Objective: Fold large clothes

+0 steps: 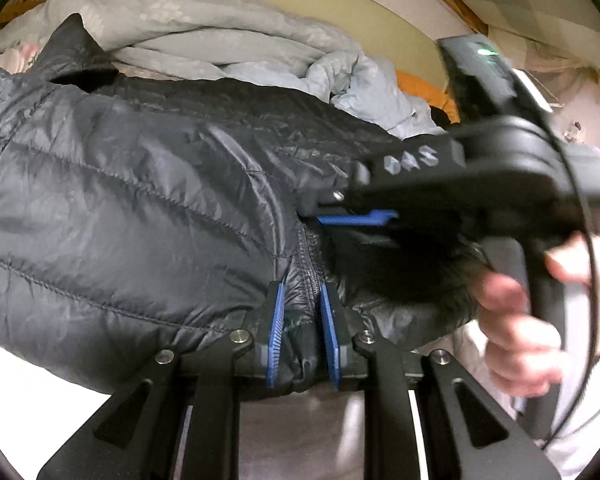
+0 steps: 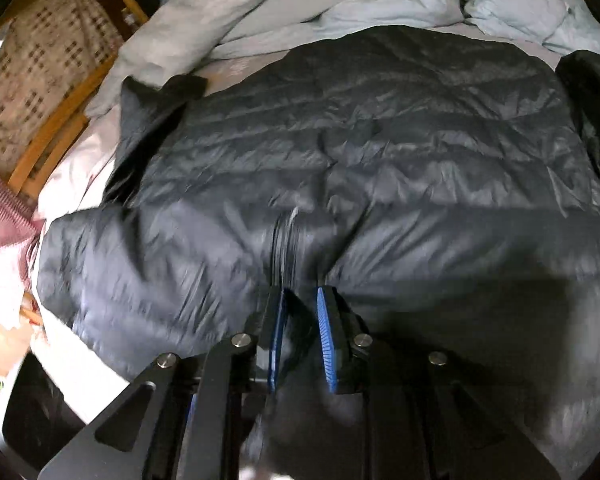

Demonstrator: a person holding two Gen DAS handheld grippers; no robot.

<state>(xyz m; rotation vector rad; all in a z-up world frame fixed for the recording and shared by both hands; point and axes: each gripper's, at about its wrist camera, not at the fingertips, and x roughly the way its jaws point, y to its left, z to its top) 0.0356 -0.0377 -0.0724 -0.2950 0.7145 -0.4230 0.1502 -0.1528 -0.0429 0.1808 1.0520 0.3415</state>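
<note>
Here the jacket [image 2: 360, 152], a dark quilted puffer, lay spread across a bed [image 2: 80, 160], with a rumpled pale-blue duvet [image 2: 260, 4] heaped behind it and a wooden bed frame [image 2: 56, 132] at the far side.

The left gripper [image 1: 302, 304] had its fingers [image 1: 277, 312] drawn in on a bunched fold of the jacket at a seam or zip line near its edge, so the fabric was pinched between the blue pads. The right gripper [image 2: 300, 316] likewise stood narrow, with dark jacket fabric gathered between its fingers [image 2: 325, 320] beside a zip-like ridge; its view was smeared by motion, so how firmly the pads bit could not be read for certain. In the left wrist view the right gripper [image 1: 352, 218] showed side-on, close above the jacket, gripped by the person's hand [image 1: 516, 320].

As a judgement, the jacket would handle light and very soft, puffy with trapped air, so any fold would tend to spring back until pressed flat. Its glossy shell looked slippery, and a shallow pinch on the smooth panels would likely slide off. The better places to take hold seemed the stitched lines, the zip edge and the hem, where layers are sewn together and give the pads something firmer to grip. Lifting two well-spaced points along one edge should carry the panel over evenly, without it sagging in the middle.
</note>
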